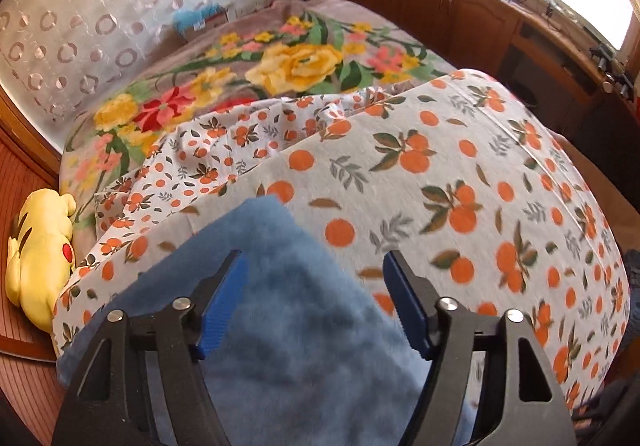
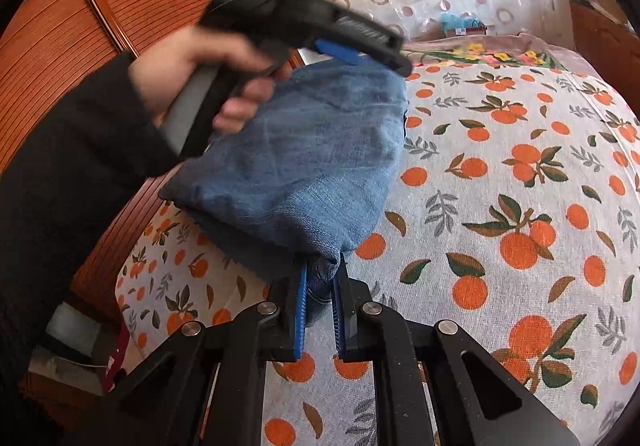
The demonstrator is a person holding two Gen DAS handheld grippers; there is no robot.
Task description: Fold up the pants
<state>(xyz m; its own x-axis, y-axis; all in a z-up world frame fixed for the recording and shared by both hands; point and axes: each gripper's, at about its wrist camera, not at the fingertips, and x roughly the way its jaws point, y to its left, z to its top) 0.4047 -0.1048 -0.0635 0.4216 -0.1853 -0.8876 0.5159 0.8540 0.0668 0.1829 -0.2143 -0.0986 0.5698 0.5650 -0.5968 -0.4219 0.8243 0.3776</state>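
We see the folded pants (image 2: 304, 161) lying on the orange-print bed (image 2: 500, 205), at ten o'clock from our right gripper (image 2: 320, 286), clamped on their corner (denim bunched between pads); left gripper (image 1: 316, 278) hovers above, jaws apart.

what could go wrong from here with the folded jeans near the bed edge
The right gripper pinches only a corner of the folded blue denim pants, so pulling may undo the fold. The left gripper is open above them. The pants lie near the edge of the orange-print bedsheet and might slide off.
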